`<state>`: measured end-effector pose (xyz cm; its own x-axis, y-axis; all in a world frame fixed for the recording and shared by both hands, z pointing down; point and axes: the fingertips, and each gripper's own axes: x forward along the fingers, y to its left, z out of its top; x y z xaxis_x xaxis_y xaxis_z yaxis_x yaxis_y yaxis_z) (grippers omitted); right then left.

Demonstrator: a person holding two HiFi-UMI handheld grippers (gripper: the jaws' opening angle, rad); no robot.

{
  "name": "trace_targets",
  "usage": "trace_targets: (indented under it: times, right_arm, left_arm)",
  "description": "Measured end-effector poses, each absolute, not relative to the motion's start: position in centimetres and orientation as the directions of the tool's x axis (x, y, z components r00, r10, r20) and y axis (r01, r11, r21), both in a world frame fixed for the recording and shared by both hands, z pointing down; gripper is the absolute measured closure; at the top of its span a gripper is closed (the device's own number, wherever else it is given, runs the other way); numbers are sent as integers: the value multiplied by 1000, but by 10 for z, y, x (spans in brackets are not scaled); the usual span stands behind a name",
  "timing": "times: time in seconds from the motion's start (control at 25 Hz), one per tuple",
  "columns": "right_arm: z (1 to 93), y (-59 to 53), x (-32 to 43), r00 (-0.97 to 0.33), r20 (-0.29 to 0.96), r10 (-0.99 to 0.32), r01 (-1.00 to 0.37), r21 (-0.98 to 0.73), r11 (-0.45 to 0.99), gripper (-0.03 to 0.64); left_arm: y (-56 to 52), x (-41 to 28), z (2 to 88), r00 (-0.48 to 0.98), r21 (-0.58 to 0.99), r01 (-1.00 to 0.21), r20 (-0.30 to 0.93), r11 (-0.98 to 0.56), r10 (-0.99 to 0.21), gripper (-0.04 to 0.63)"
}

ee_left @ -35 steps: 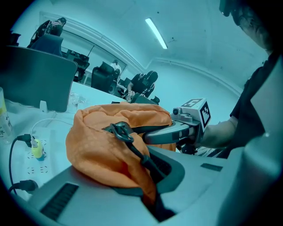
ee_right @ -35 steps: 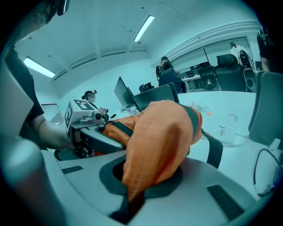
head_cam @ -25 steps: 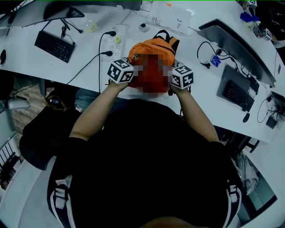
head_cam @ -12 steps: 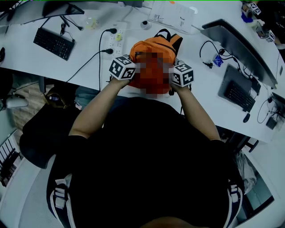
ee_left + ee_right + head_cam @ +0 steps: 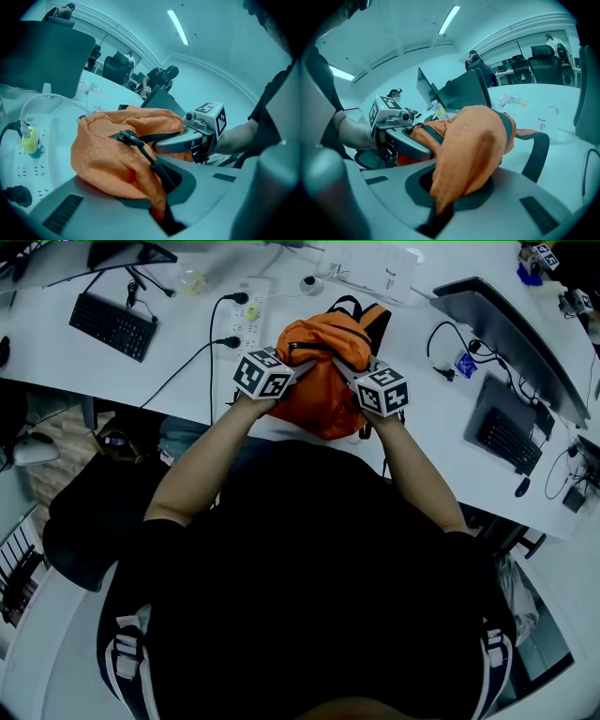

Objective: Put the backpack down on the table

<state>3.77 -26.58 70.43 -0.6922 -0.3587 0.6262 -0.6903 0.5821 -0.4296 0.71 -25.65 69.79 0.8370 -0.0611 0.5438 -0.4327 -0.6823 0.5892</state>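
Over the table, by its front edge, backpack hangs upright between left gripper and right gripper, both pinched shut on its top fabric; tabletop lies straight below, contact unclear.

A black keyboard lies at the far left. A white power strip carries two black plugs and a small yellow-green adapter. To the right, a monitor stands beside a second keyboard, with a dark mouse near it. A small blue item lies by a looped black cable.
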Motion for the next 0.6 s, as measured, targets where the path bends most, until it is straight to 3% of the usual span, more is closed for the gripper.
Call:
trace_targets:
  times: [0.6]
  right_arm:
    - [737,-263,34,-667,666,-334,-707,-427,563,586]
  left_arm:
    - [-256,3,731,818,601,-453,574,-658,-39,569]
